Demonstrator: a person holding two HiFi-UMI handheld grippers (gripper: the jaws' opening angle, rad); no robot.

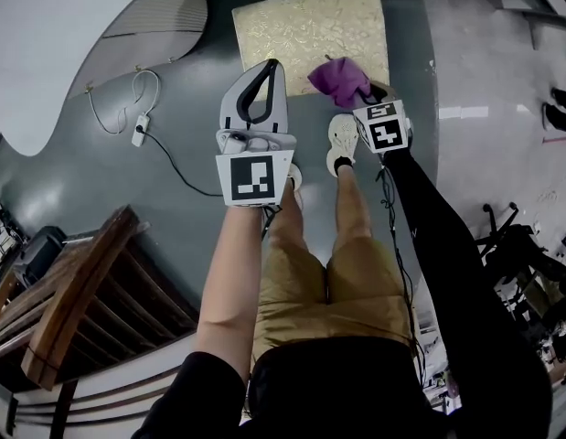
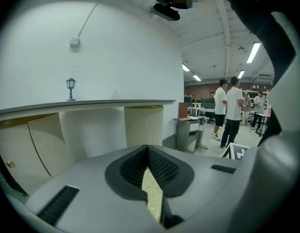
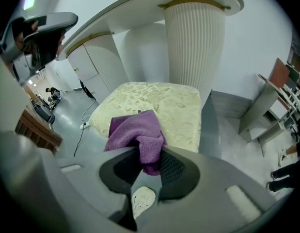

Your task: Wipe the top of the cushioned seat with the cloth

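Grey floor (image 1: 182,90) filled the head view, a white curved counter (image 1: 54,53) at its upper left. A dark wooden chair (image 1: 77,300) stood at lower left.

Left gripper (image 2: 147,150) closed; right gripper (image 3: 149,155) clamped

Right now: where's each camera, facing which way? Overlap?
Head view: on the person's head, looking down at the cushioned seat, cloth, left gripper and right gripper; forearms, legs, shoes show.
Left gripper view: on the left gripper, facing level at a white counter; its shut, empty jaws show.
Right gripper view: on the right gripper, angled down over the seat; jaws shut on the cloth, one shoe below.
Shared: seat and cloth, in head and right gripper views.
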